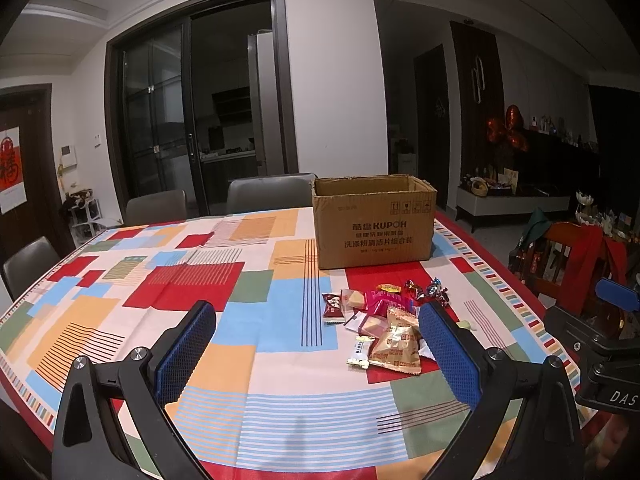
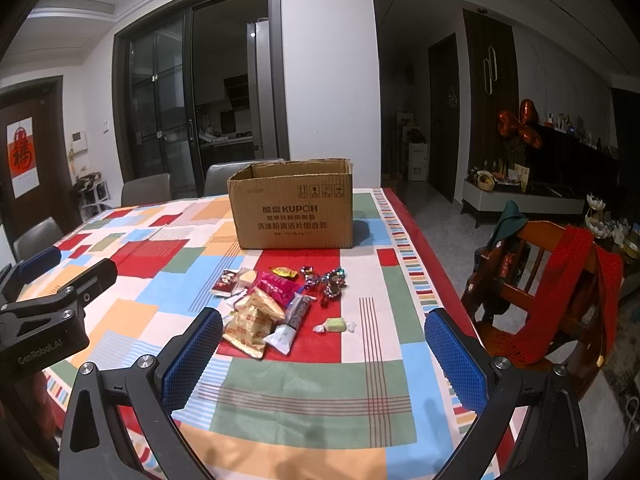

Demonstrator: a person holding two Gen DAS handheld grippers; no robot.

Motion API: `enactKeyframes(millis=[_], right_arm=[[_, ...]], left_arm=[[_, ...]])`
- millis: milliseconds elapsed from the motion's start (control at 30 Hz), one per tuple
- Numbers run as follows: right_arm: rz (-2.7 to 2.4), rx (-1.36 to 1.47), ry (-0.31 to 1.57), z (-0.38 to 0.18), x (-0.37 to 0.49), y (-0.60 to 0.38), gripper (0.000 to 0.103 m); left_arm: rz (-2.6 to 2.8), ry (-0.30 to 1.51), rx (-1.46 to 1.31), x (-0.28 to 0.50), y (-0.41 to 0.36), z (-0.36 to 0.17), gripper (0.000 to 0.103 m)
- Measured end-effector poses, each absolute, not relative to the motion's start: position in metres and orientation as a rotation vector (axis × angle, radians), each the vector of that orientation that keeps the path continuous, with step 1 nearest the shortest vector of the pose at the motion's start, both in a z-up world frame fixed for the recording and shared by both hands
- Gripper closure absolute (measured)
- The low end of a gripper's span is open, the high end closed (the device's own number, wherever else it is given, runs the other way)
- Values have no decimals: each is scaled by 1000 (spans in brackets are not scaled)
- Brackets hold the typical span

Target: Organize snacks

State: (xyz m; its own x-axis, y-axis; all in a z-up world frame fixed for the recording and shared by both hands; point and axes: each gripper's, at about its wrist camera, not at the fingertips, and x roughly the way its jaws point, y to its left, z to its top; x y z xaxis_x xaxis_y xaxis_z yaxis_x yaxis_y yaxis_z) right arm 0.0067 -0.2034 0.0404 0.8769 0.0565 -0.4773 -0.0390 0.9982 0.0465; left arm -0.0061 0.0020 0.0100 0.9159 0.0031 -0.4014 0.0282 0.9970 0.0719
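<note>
A pile of wrapped snacks (image 1: 384, 322) lies on the tablecloth in front of an open cardboard box (image 1: 374, 222). In the right wrist view the pile (image 2: 272, 304) sits ahead and left of centre, the box (image 2: 292, 206) behind it. A green candy (image 2: 335, 325) lies apart on the right. Shiny foil candies (image 2: 326, 278) lie at the pile's far right. My left gripper (image 1: 316, 344) is open and empty above the table, its right finger beside the pile. My right gripper (image 2: 324, 346) is open and empty, just short of the pile.
A colourful checked tablecloth (image 1: 240, 280) covers the table. Grey chairs (image 1: 268, 192) stand at the far side. A wooden chair with a red cloth (image 2: 552, 280) stands off the table's right edge. The other gripper shows at each view's edge (image 2: 44, 308).
</note>
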Motion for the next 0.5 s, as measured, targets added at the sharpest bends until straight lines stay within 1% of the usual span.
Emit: enactKeyframes(millis=[500], right_arm=[[51,37,497,42,5,-202,1]], left_arm=[[-14,409,77,-6,1,13,0]])
